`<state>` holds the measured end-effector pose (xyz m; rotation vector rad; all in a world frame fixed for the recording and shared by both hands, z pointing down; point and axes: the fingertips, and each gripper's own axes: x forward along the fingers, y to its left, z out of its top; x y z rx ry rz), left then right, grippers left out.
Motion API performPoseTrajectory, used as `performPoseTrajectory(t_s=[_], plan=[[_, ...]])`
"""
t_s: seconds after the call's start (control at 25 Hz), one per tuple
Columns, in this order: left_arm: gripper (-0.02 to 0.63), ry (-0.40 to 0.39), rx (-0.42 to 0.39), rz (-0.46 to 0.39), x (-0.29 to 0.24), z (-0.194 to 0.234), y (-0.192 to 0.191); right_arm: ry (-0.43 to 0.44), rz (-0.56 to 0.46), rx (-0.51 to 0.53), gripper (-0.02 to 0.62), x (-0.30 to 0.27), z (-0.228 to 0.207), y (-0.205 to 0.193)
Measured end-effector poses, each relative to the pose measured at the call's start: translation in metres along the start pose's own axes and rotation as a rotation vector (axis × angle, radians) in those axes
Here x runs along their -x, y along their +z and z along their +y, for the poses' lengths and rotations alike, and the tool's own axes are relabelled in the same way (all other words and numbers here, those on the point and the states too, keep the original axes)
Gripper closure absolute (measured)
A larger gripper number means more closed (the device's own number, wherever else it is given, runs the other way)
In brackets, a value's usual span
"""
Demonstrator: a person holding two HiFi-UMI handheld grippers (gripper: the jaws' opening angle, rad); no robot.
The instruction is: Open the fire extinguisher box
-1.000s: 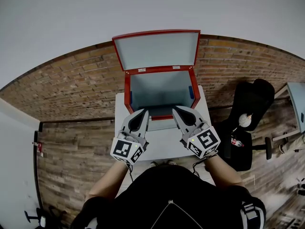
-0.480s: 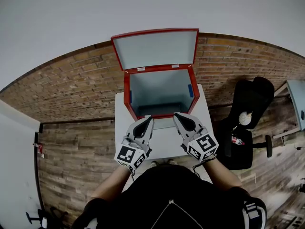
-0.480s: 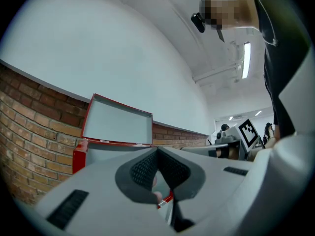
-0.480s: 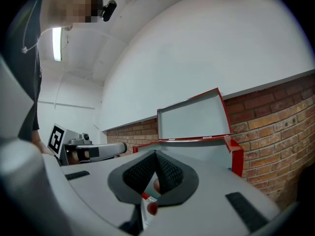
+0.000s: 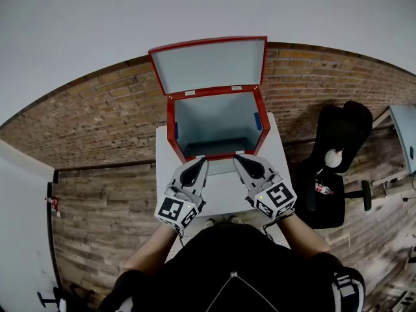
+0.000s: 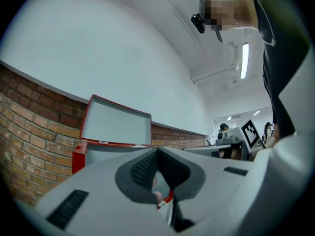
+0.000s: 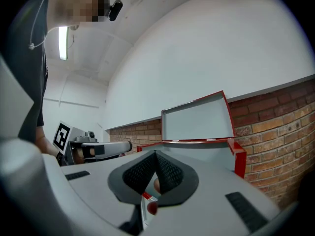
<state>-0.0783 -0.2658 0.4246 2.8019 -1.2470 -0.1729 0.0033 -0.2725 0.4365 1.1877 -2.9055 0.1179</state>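
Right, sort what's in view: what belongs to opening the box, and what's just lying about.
Job in hand: fire extinguisher box, its lid up; left gripper, shut; right gripper, shut; white table under the box.

Lying about: black chair; desk corner at the right edge.

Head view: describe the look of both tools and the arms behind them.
The left tool and right tool are light grey tapering wedges with dark teardrop recesses and black ribbed pads. Each carries a white cube with black square markers and trails a thin black cable. The person wears a black top; the forearms are uncovered.
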Motion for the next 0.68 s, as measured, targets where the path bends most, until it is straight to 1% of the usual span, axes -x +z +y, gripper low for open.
performPoseTrajectory(t_s=[0.12,0.68], plan=[[0.557,0.012,0.009,-0.002,0.0019,0.0035,0.0017,-0.007,0.005,-0.003,0.577,0.0005,-0.0013,-0.0015],[0.557,0.016,0.025,0.002,0.0022,0.0092,-0.0064,-0.033,0.015,-0.015,0.577,0.0004,-0.0082,-0.0056]])
